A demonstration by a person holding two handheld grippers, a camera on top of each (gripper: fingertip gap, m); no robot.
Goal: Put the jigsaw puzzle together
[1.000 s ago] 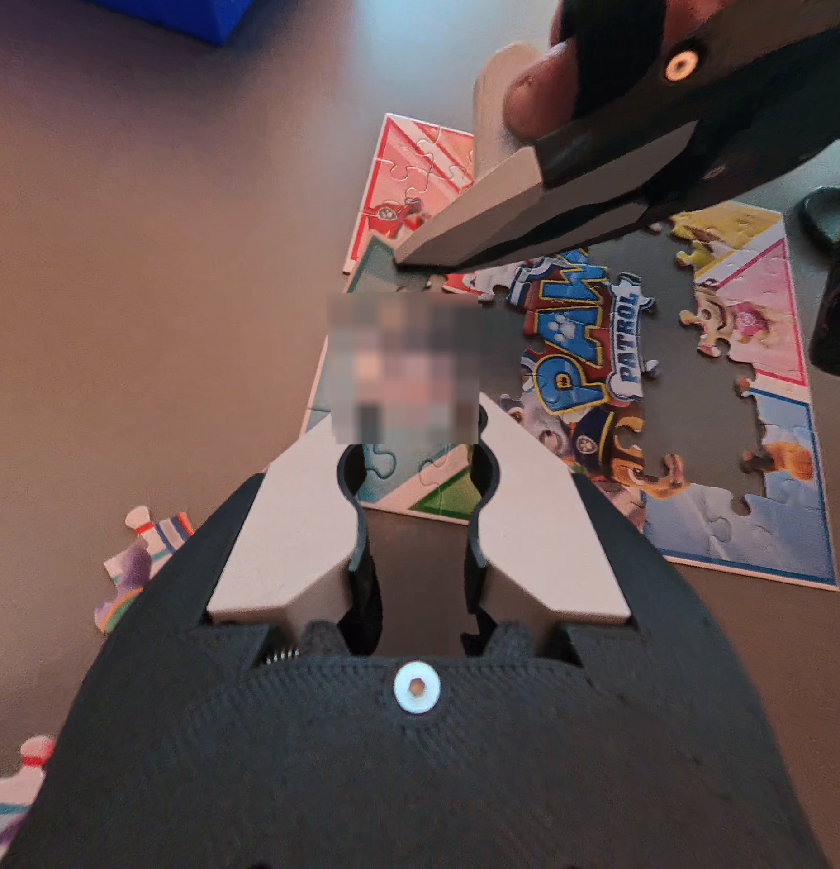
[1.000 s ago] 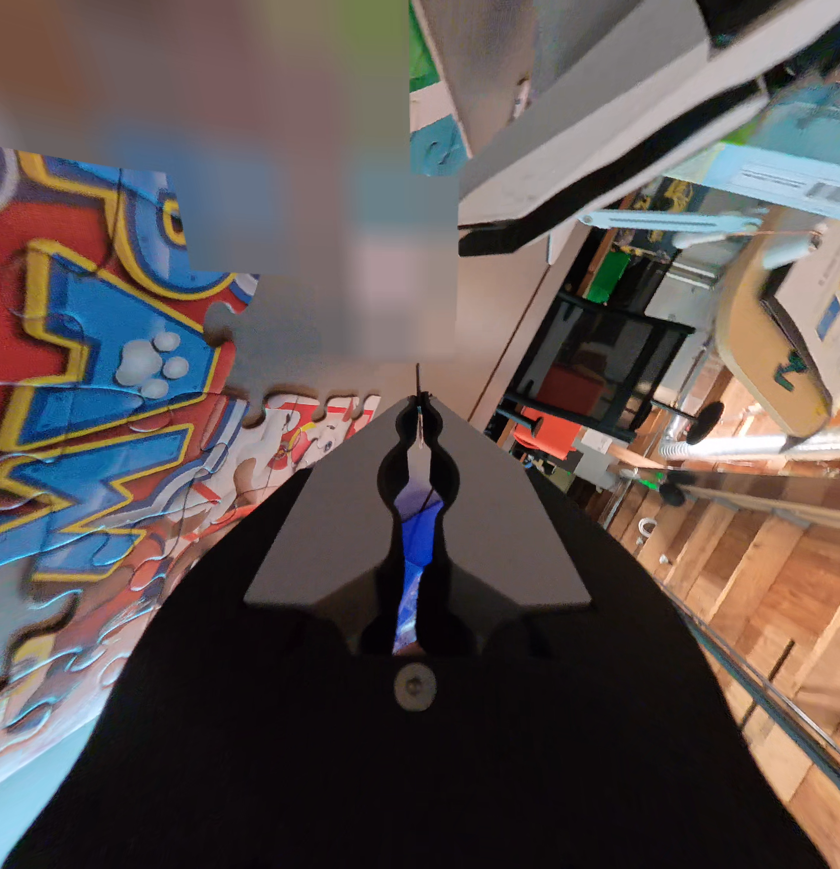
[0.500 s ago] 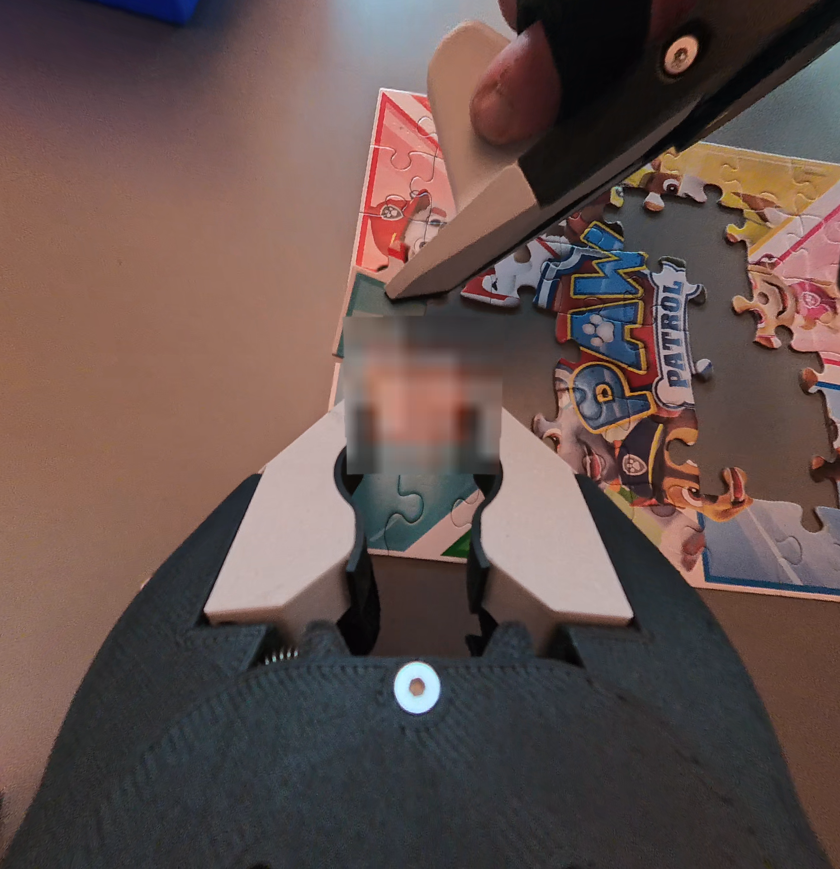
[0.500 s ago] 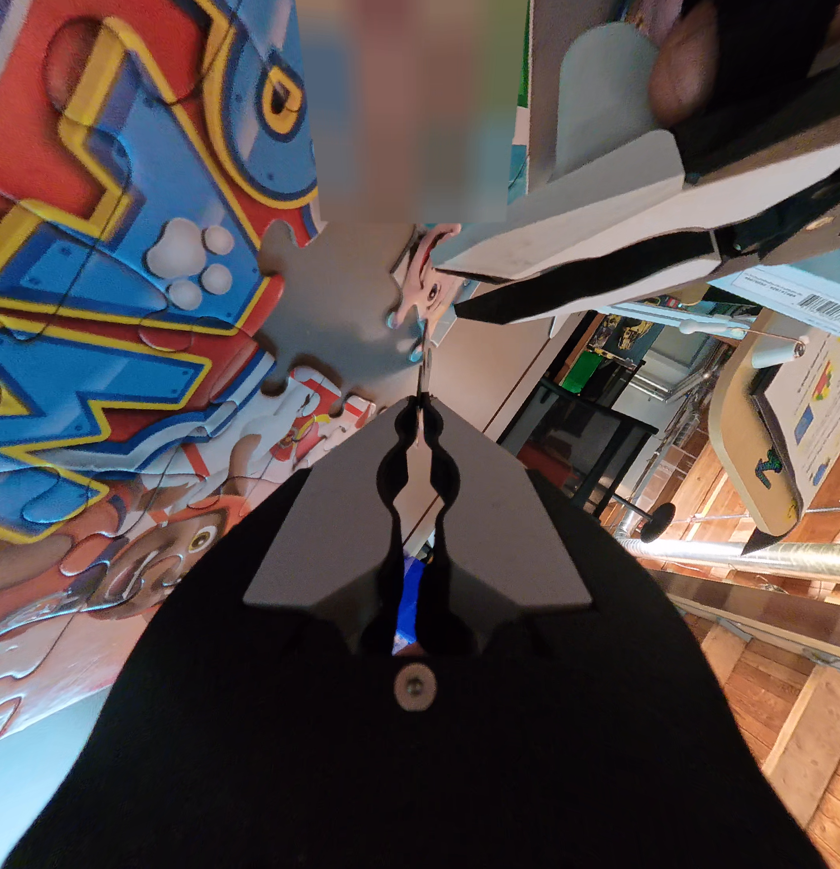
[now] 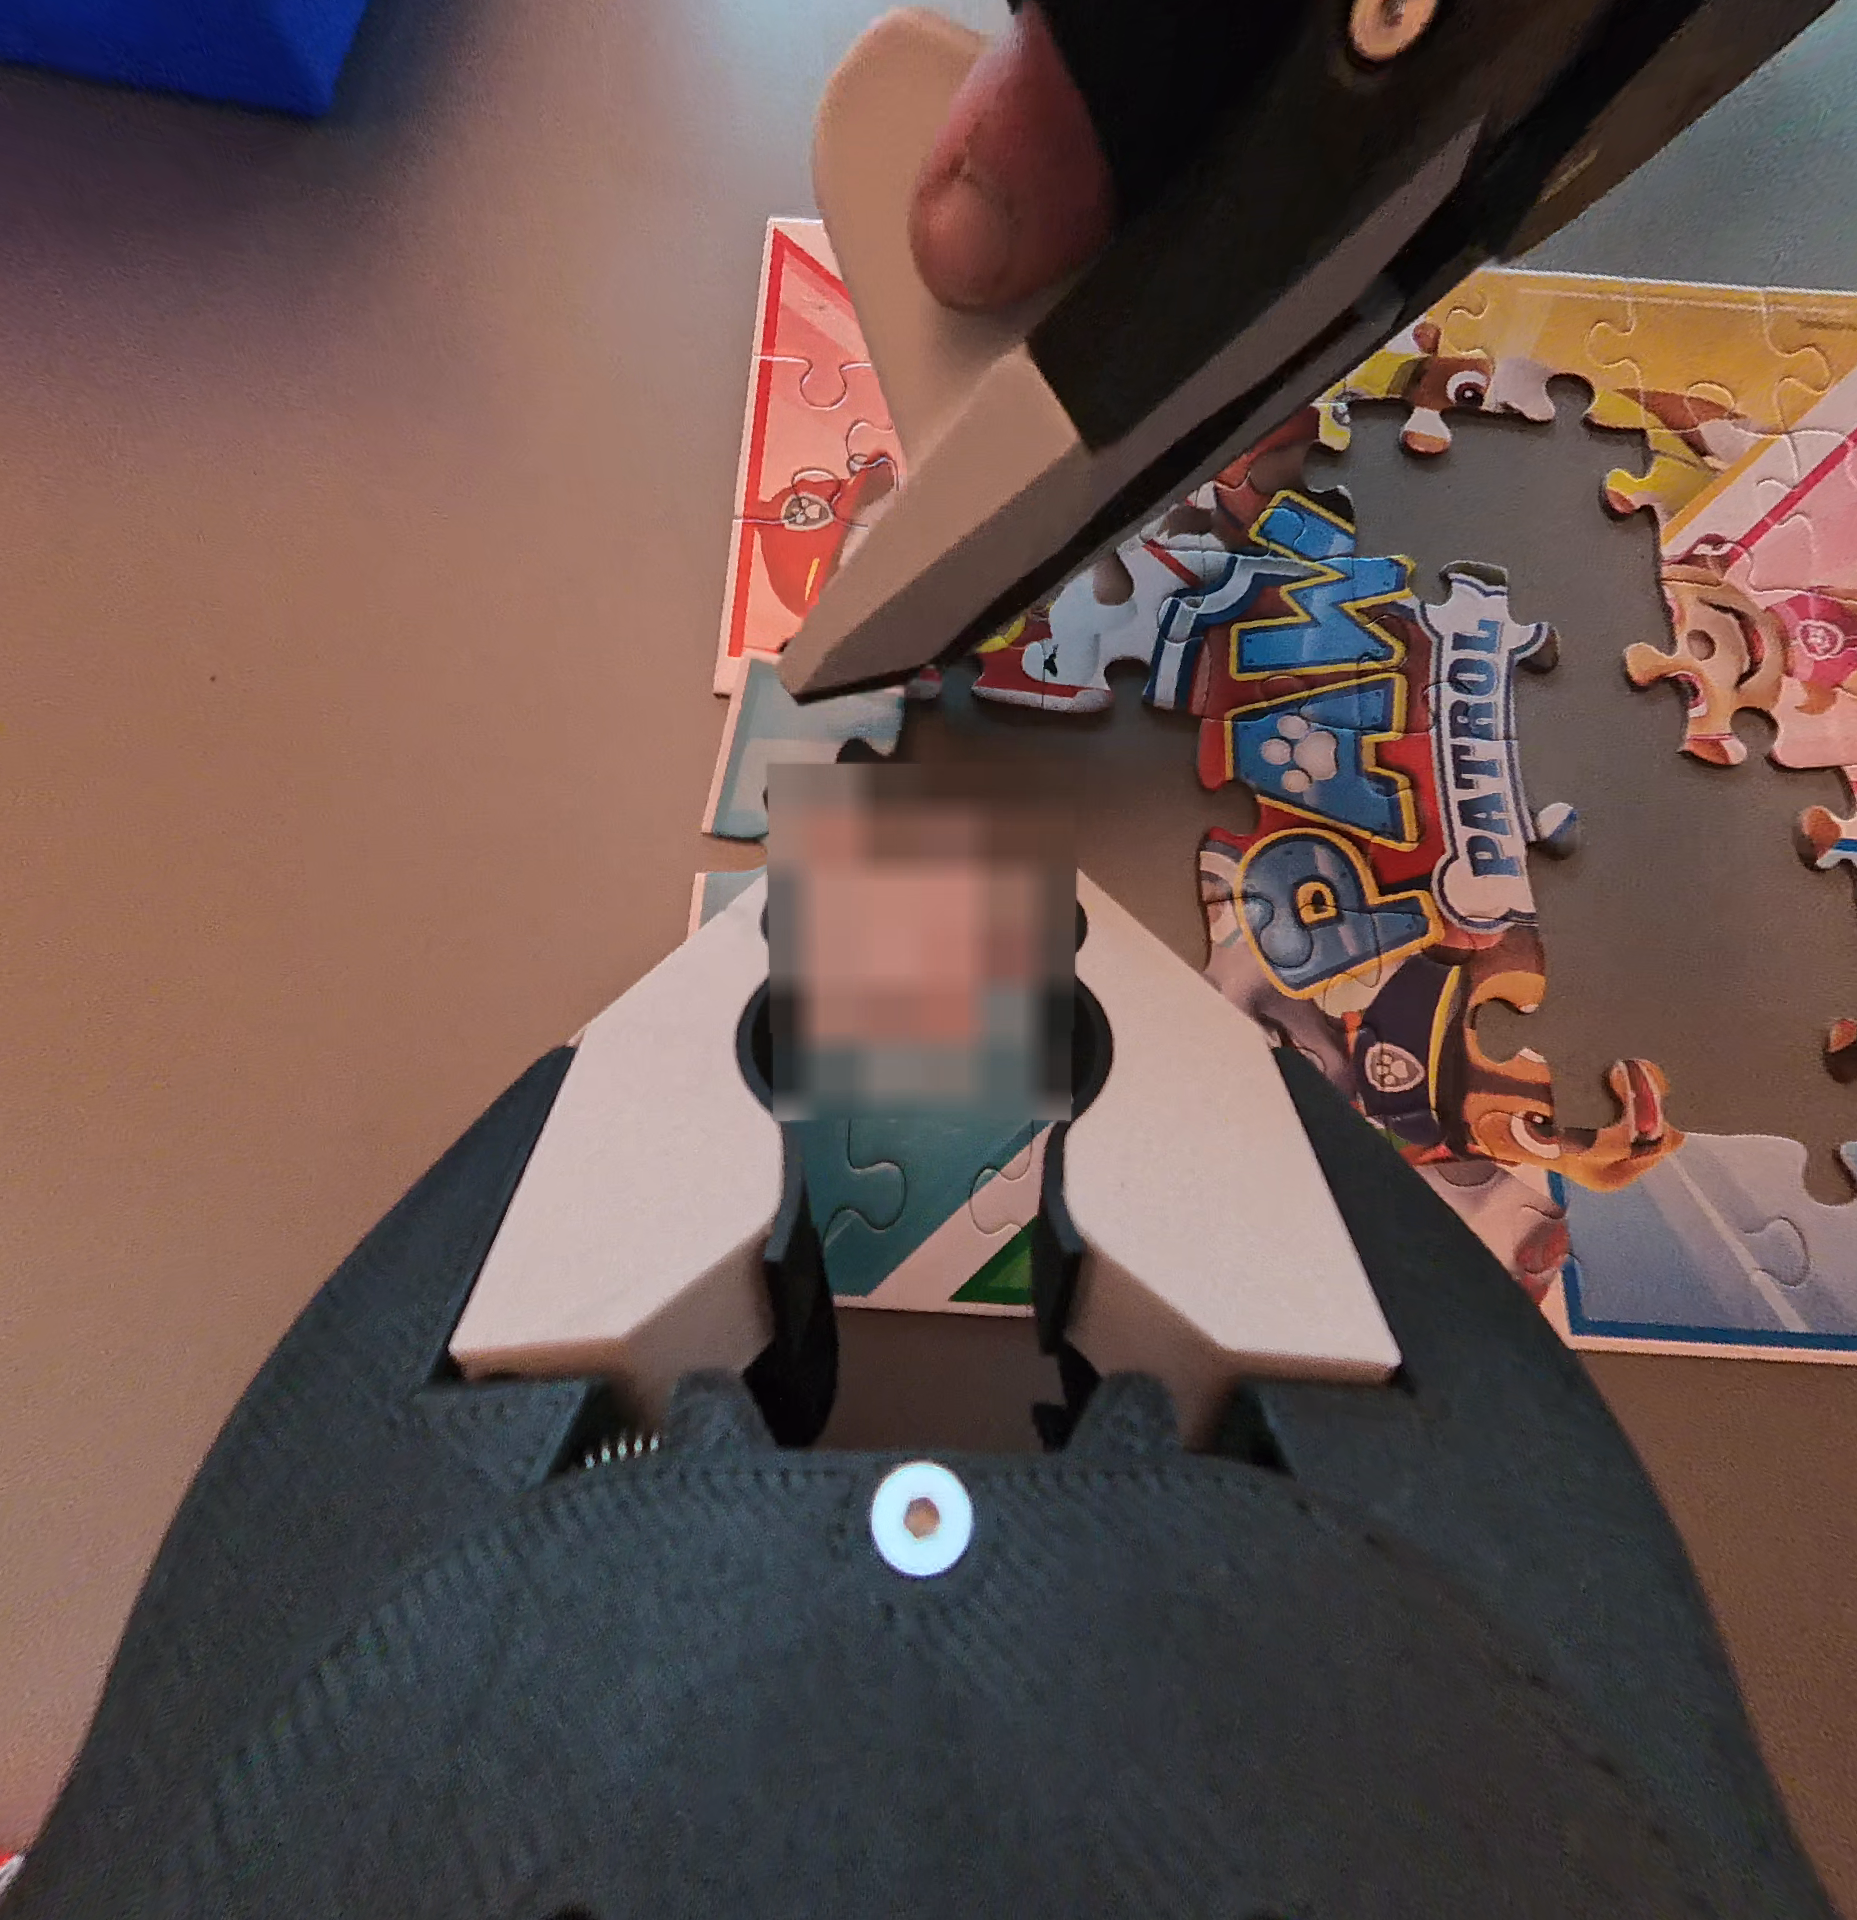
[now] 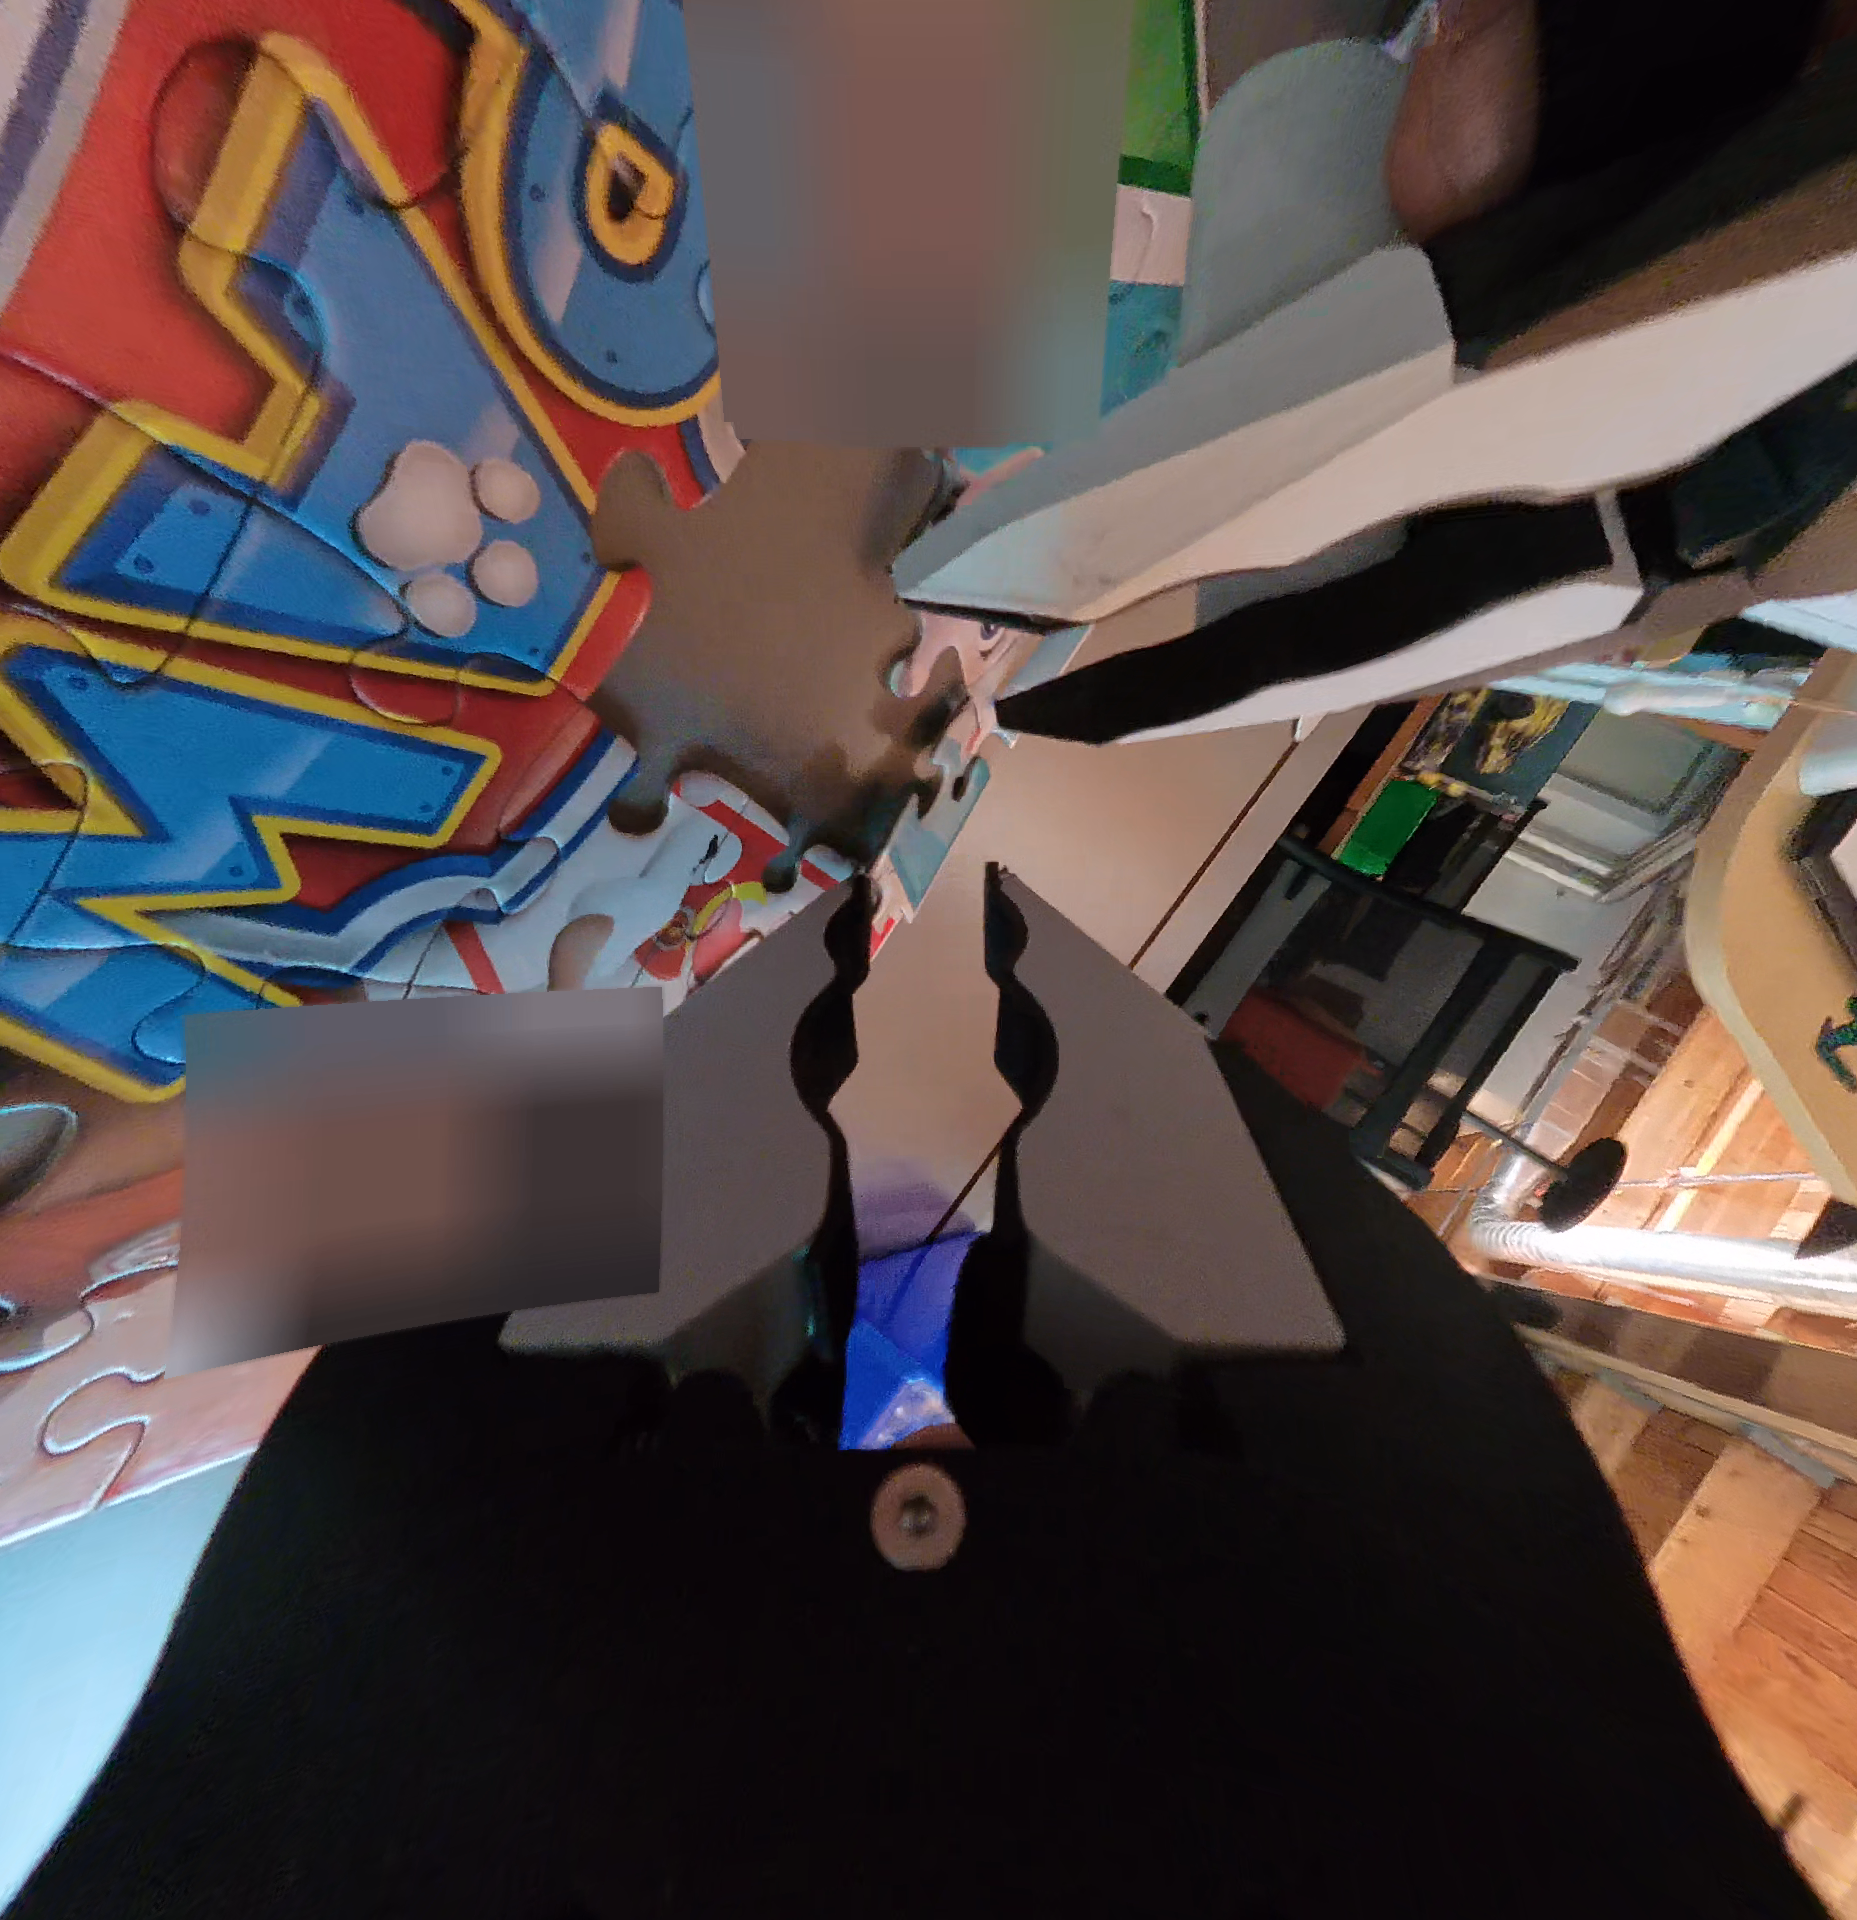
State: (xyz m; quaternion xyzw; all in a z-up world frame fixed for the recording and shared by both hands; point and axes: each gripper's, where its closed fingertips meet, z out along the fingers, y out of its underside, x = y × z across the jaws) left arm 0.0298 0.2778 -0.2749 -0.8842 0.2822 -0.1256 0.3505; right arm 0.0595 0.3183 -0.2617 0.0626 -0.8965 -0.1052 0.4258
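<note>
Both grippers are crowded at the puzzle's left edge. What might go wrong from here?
The teal edge piece at the tip of the right gripper looks slightly askew; pressing it may bend tabs instead of seating it.
The right gripper and the open left gripper are close, so a quick move may knock them together.
Nothing pins the puzzle to the table; a sideways push may slide it.

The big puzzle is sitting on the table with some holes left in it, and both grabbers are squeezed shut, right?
Not quite. The right gripper is open: the right wrist view shows a gap between its fingers. The puzzle does lie on the table with holes.
</note>
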